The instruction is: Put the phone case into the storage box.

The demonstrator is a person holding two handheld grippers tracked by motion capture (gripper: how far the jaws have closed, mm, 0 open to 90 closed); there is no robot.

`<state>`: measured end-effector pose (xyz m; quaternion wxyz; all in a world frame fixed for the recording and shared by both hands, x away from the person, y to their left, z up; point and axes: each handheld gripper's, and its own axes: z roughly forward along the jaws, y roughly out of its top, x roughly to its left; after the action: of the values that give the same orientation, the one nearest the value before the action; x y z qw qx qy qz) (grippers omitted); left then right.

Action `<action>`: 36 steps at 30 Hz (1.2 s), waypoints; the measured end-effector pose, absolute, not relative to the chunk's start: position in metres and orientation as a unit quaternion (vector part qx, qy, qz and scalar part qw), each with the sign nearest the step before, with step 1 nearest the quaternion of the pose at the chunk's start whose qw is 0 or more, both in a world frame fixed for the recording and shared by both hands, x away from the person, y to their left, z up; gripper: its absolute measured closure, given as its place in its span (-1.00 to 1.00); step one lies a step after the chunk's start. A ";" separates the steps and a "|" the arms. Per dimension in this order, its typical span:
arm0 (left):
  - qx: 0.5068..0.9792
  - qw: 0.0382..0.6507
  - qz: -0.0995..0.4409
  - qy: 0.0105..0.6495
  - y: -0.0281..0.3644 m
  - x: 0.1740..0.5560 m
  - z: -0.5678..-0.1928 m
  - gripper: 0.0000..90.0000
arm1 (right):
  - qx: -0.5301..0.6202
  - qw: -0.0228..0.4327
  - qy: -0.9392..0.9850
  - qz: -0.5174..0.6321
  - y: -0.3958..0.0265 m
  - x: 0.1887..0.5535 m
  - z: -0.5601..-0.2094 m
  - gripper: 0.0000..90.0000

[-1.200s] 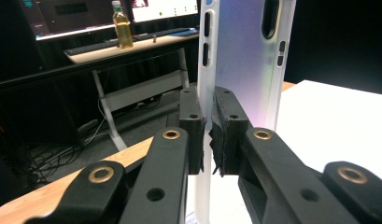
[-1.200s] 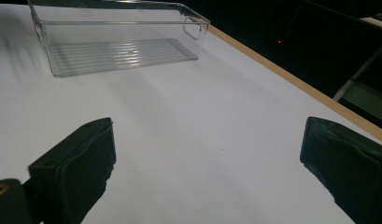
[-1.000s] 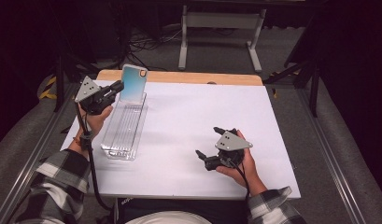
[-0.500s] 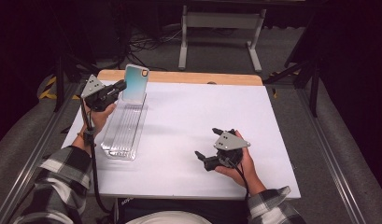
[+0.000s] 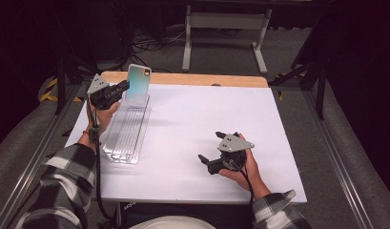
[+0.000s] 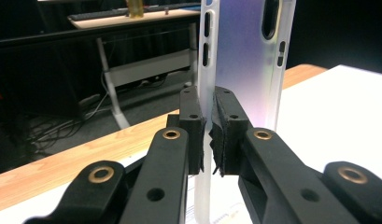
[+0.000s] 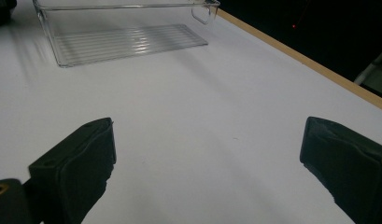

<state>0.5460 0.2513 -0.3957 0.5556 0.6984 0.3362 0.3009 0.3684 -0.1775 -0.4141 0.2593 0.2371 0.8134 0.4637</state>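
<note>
While upright, phone case (image 6: 240,60) edge between hand-held gripper (image 6: 208,135) pads.

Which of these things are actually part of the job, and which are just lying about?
In use:
- iridescent translucent phone case, clamped by its edge in the left hand-held gripper
- clear ribbed plastic tray

Lying about:
- right hand-held gripper, open, resting on the white table
- cables on the floor

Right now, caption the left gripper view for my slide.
Left gripper clamps the edge of an upright iridescent phone case above the white table.
</note>
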 end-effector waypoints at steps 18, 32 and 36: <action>0.704 0.550 0.259 0.366 0.263 0.571 -0.421 0.86 | 0.236 0.236 0.821 0.463 -0.175 0.370 -0.417 -0.91; 0.710 0.547 0.248 0.367 0.259 0.573 -0.428 0.85 | 0.233 0.231 0.826 0.458 -0.174 0.371 -0.419 -0.90; 0.708 0.547 0.249 0.370 0.260 0.573 -0.430 0.85 | 0.229 0.229 0.829 0.456 -0.173 0.371 -0.420 -0.90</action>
<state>0.5728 0.2599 -0.4295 0.5471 0.7082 0.3702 0.2492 0.3708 -0.1733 -0.4197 0.2293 0.2292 0.8289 0.4559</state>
